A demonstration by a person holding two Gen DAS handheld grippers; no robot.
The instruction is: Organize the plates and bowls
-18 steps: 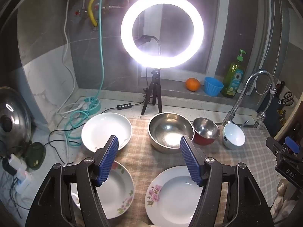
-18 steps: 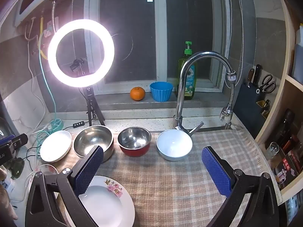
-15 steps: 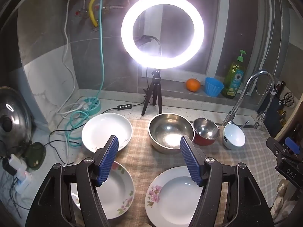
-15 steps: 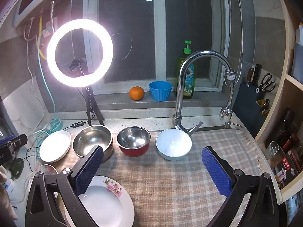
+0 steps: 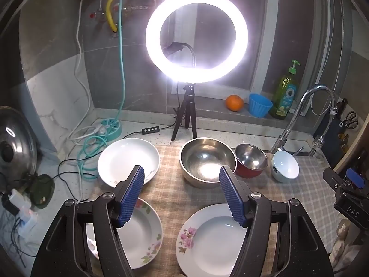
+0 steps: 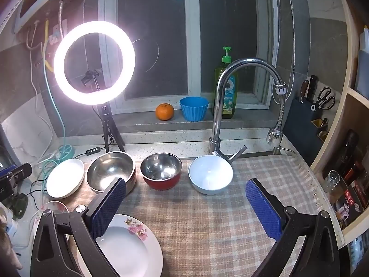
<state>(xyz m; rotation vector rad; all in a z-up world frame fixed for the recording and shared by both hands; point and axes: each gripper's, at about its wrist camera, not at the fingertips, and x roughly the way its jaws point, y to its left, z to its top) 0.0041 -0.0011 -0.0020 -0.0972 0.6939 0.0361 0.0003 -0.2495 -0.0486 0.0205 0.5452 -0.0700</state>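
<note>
Left wrist view: the left gripper (image 5: 181,192) hangs over the checked cloth (image 5: 170,194) with its jaws spread wide and nothing between them. Just below its pads lie two flowered plates, one (image 5: 143,230) toward the cloth's left edge and one (image 5: 212,237) nearer the middle of the front edge. Beyond the pads, along the cloth's back edge, stand a plain white plate (image 5: 124,159) at the left corner, a large steel bowl (image 5: 207,159), a red bowl (image 5: 251,161) and a white bowl (image 5: 284,167). A ring light (image 5: 196,37) on a tripod stands behind them.

From the right wrist, the right gripper (image 6: 185,204) is likewise released and empty above bare cloth (image 6: 207,219). The white bowl (image 6: 211,174) sits just ahead between its pads, in front of the tap (image 6: 230,97). The red bowl (image 6: 161,170) and steel bowl (image 6: 110,173) follow leftward, and a flowered plate (image 6: 131,247) lies under its left pad.
</note>
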